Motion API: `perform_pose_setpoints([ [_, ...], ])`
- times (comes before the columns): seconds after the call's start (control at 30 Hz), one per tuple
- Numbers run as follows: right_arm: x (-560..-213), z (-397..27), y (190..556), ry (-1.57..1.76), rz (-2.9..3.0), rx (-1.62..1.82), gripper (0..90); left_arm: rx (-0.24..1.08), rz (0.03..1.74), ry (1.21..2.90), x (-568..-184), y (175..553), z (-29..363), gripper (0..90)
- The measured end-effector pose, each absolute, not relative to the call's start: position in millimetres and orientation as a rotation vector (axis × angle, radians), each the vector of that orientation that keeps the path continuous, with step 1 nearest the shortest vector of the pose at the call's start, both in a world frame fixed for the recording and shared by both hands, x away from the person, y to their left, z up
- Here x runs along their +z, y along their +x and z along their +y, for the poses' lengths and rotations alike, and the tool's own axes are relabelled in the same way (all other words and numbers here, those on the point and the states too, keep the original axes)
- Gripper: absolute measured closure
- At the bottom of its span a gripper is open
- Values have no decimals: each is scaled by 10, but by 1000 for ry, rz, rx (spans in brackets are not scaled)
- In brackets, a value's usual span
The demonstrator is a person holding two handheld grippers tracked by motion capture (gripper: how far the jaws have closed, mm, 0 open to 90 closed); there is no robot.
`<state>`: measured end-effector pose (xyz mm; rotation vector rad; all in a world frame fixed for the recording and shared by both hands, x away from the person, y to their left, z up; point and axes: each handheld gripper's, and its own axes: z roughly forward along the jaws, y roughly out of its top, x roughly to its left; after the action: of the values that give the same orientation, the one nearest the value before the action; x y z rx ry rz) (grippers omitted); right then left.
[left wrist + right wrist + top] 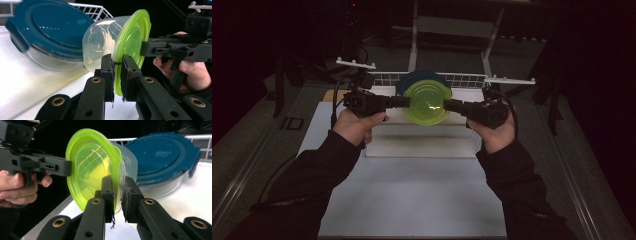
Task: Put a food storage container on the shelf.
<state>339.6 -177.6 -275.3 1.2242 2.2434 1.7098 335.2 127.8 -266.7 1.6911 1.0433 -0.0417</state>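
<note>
Left gripper view: left gripper (117, 75) fingers clamp the green lid (132, 47) rim.
Right gripper view: right gripper (119, 197) fingers pinch the opposite rim.
Clear container (100, 47): tipped on edge, held above the desk (412, 200).
Blue-lidded container (162, 157): just behind, against the wire rack (462, 79).

Green lid (133, 37) – glossy translucent plastic; tub (100, 45) – clear, smooth; blue lid (50, 27) – shiny plastic; rack (92, 11) – white wire.
</note>
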Motion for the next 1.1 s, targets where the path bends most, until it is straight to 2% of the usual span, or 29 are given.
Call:
perform_pose_setpoints([
  [0.77,-2621,-1699,3911,1319,2210,1674,796,-50,1123,1639,-2588,3836,1274,791],
  [0.83,-2617,-1703,3943,1345,2210,1677,788,-65,1125,1629,-2591,3863,1276,767],
  [0.87,-2618,-1698,3967,1352,2204,1658,745,-59,1129,1627,-2600,3888,1277,738],
  [1.1,-2613,-1687,4026,1390,2198,1644,721,-78,1140,1584,-2643,3985,1292,707],
])
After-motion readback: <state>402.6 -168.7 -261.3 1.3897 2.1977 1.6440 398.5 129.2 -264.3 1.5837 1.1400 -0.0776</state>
